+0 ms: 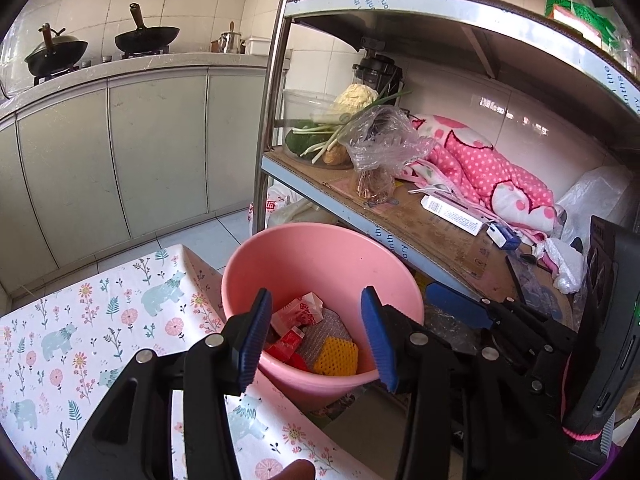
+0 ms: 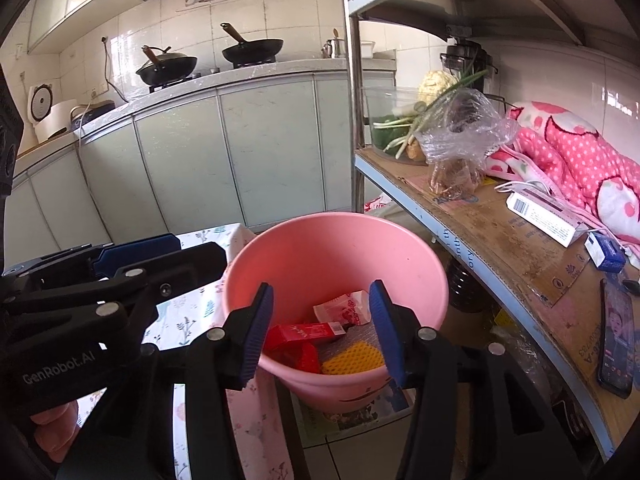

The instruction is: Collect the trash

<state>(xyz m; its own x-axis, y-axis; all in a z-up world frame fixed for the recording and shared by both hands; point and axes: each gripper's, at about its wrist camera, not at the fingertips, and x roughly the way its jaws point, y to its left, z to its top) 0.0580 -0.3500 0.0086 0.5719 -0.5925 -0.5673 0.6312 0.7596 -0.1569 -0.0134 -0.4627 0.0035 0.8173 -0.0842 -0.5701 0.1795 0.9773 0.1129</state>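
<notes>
A pink plastic bucket (image 1: 320,256) stands on the floor beside the table, also in the right wrist view (image 2: 340,252). Inside lie a red box (image 2: 304,332), a white and red wrapper (image 2: 344,308), a yellow foam net (image 2: 352,358) and bubble wrap. My left gripper (image 1: 316,338) is open and empty, held above the bucket's near rim. My right gripper (image 2: 324,334) is open and empty, also above the near rim. The right gripper shows at the right in the left wrist view (image 1: 460,308); the left gripper shows at the left in the right wrist view (image 2: 136,252).
A table with a floral bear cloth (image 1: 80,320) lies left of the bucket. A metal shelf (image 2: 500,248) on the right holds a pink dotted cloth (image 2: 580,152), a plastic bag, vegetables, small boxes and a phone (image 2: 616,336). Kitchen cabinets with woks stand behind.
</notes>
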